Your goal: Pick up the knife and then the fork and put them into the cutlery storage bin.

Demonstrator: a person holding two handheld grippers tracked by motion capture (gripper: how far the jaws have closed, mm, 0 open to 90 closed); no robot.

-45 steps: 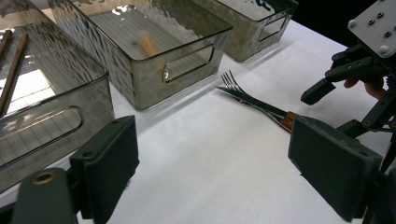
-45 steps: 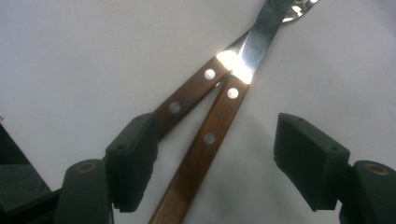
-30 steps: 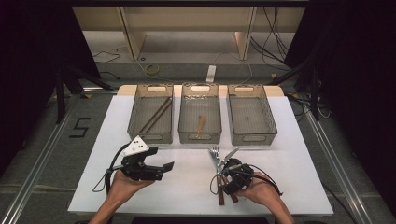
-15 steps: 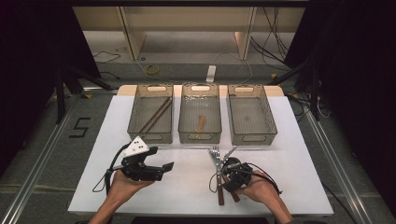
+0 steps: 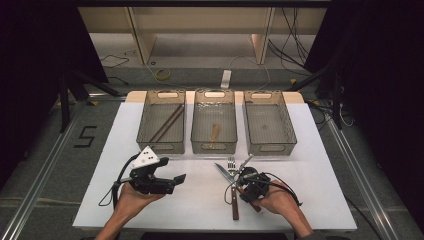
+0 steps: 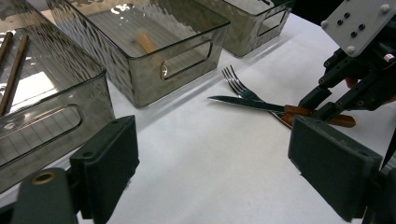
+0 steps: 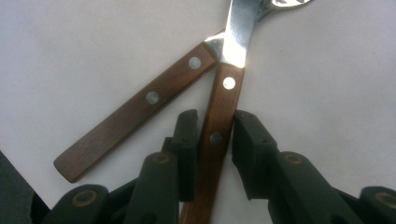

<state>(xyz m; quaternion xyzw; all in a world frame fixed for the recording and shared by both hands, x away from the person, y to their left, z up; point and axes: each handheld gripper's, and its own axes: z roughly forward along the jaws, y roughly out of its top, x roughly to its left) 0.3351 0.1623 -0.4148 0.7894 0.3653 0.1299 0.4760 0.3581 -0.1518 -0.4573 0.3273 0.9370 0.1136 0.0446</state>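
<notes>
Closing lately, our right gripper [image 7: 212, 140] brackets one wooden handle [image 7: 219, 121] low in frame; left gripper [image 6: 210, 177] gapes empty.

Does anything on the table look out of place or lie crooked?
Yes. The knife and the fork lie loose on the white table, crossed over each other in front of the bins, not sorted inside one. The right bin holds nothing, while the other two each hold utensils.

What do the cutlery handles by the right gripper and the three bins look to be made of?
Handles: likely varnished brown wood, visible grain and round metal rivets. Blade: polished steel, judging by mirror glare. Bins: apparently smoky translucent plastic with a rippled surface; contents show through.
</notes>
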